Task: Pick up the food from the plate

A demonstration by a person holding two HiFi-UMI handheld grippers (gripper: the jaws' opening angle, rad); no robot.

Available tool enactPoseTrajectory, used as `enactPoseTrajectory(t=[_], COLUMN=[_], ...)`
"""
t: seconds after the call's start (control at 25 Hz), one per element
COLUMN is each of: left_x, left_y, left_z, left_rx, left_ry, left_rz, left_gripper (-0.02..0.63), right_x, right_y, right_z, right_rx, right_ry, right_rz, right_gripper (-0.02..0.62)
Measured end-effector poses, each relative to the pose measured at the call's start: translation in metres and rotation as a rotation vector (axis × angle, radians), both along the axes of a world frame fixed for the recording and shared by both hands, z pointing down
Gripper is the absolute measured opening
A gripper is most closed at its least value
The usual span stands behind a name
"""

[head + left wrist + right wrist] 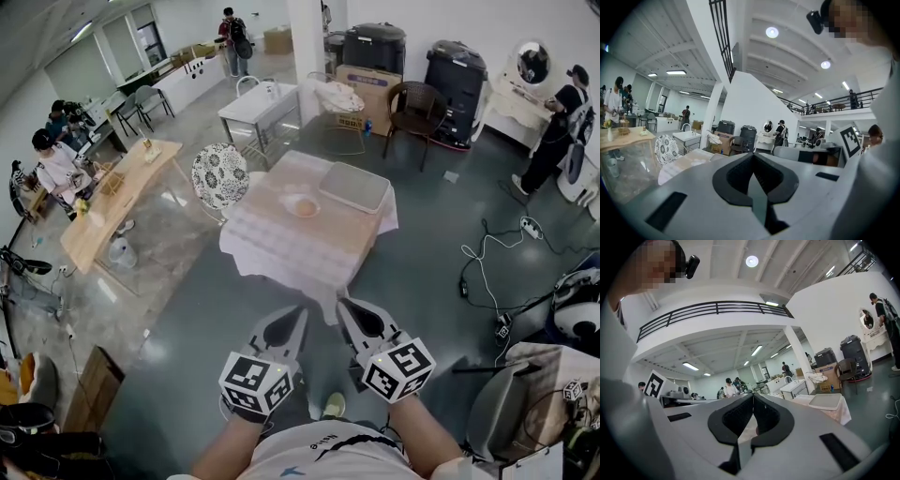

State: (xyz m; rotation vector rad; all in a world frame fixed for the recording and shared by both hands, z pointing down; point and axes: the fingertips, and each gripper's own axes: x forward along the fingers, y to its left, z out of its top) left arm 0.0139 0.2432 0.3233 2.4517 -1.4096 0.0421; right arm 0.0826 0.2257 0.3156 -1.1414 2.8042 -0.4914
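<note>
Left tongs (298,313): jaws fully together, nothing between them; the left gripper view shows the dark pads meeting at the tip with only an empty hollow behind. Right tongs (344,303): same condition, pads closed tip to tip, nothing held, as the right gripper view shows. The two sit side by side, close but not touching, held low in front of the person over the grey floor (441,281), both pointing roughly level towards the desk.

The cloth-covered desk (281,251) stands ahead of the tongs and apart from them; neither pair reaches its near edge. The plate (302,205) lies on the desk, towards the far side, and the food (305,207) rests in it as a small orange-pink patch. It is too small to identify further and has not been picked up. A white rectangular tray (354,186) lies just beside the plate, on its right, at the far right corner of the desk.

A chair (220,175) with a black-and-white patterned back stands against the left side of the desk.
</note>
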Motion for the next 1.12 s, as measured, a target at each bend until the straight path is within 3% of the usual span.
enactPoseTrajectory(t=[0.32,0.68,1.12], left_x=[-0.022,-0.075,-0.08], left_y=[-0.055,-0.14,-0.212], left_z=[0.014,0.026,0.057], left_rx=[0.004,0.014,-0.022], left_ry=[-0.008,-0.029,-0.031], left_rz=[0.032,0.093,0.164], left_gripper=[0.006,0.006,0.006], right_x=[-0.02,-0.074,-0.07], right_y=[-0.052,-0.128,-0.187], right_z=[0.01,0.017,0.031], right_rx=[-0.012,-0.023,-0.063], right_ry=[0.025,0.065,0.07], right_rz=[0.048,0.13,0.248], right_gripper=[0.014,0.014,0.014])
